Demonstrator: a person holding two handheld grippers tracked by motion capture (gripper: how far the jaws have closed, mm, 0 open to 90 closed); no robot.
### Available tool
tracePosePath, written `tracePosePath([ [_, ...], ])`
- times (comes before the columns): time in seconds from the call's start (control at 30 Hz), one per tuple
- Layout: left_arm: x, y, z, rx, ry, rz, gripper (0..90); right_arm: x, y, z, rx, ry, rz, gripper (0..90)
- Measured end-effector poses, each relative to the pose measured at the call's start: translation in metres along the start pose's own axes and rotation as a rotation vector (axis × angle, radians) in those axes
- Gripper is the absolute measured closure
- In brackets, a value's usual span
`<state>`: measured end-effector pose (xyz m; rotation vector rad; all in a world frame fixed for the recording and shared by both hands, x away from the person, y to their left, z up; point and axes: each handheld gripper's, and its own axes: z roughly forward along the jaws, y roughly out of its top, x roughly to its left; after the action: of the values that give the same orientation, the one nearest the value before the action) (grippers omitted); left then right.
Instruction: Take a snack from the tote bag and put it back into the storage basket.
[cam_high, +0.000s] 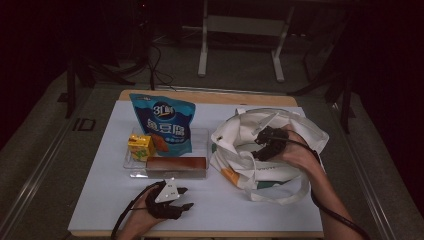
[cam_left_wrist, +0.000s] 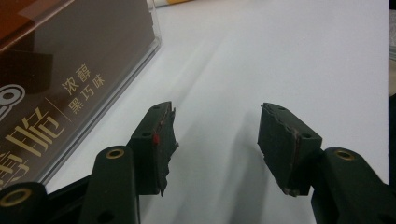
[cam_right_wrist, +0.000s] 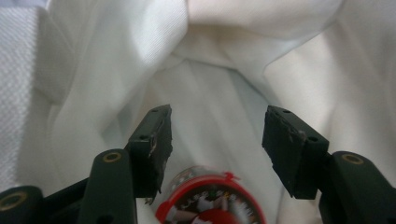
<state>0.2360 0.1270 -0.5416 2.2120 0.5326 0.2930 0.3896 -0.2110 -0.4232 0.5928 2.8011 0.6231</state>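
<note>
A white tote bag (cam_high: 240, 130) lies open on the right of the table. My right gripper (cam_high: 260, 147) reaches down into its mouth. In the right gripper view the jaws (cam_right_wrist: 217, 140) stand open inside the white cloth (cam_right_wrist: 140, 46). A round container with a red rim (cam_right_wrist: 210, 205) lies low between them, and the pads do not press on it. My left gripper (cam_high: 182, 197) rests near the front edge, open and empty (cam_left_wrist: 215, 140), just in front of a long brown box (cam_high: 176, 164) (cam_left_wrist: 60, 70).
A clear tray (cam_high: 202, 137) left of the bag holds a blue snack pouch (cam_high: 165, 122), a small yellow carton (cam_high: 141, 146) and the brown box. A white sheet (cam_high: 100, 190) covers the table. The bag's handle (cam_high: 280, 197) loops toward the front edge.
</note>
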Motion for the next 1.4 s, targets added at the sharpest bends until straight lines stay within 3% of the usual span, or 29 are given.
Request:
tracePosePath([
  [0.2, 0.000, 0.000, 0.000, 0.000, 0.000, 0.000, 45.6, 0.009, -0.006, 0.005, 0.016, 0.004, -0.017, 39.5],
  [0.27, 0.000, 0.000, 0.000, -0.002, 0.000, -0.001, 45.6, 0.014, -0.006, 0.009, 0.041, -0.014, -0.045, 39.0],
  [0.4, 0.000, 0.000, 0.000, -0.001, 0.000, 0.002, 45.6, 0.013, -0.006, 0.010, 0.060, -0.039, -0.038, 39.2],
  [0.53, 0.000, 0.000, 0.000, 0.000, -0.001, 0.004, 45.6, 0.004, -0.010, 0.011, 0.118, -0.068, -0.002, 39.6],
  [0.8, 0.000, 0.000, 0.000, -0.001, -0.002, 0.004, 45.6, -0.001, -0.018, 0.014, 0.165, -0.041, 0.066, 35.3],
  [1.1, 0.000, 0.000, 0.000, 0.000, -0.002, 0.006, 45.6, -0.007, -0.024, 0.018, 0.287, -0.027, 0.114, 24.0],
  [1.27, 0.000, 0.000, 0.000, 0.000, -0.002, 0.006, 45.6, -0.014, -0.029, 0.022, 0.309, 0.005, 0.174, 24.3],
  [1.4, 0.000, 0.000, 0.000, 0.001, -0.001, 0.006, 45.6, -0.018, -0.030, 0.022, 0.304, -0.003, 0.191, 24.9],
])
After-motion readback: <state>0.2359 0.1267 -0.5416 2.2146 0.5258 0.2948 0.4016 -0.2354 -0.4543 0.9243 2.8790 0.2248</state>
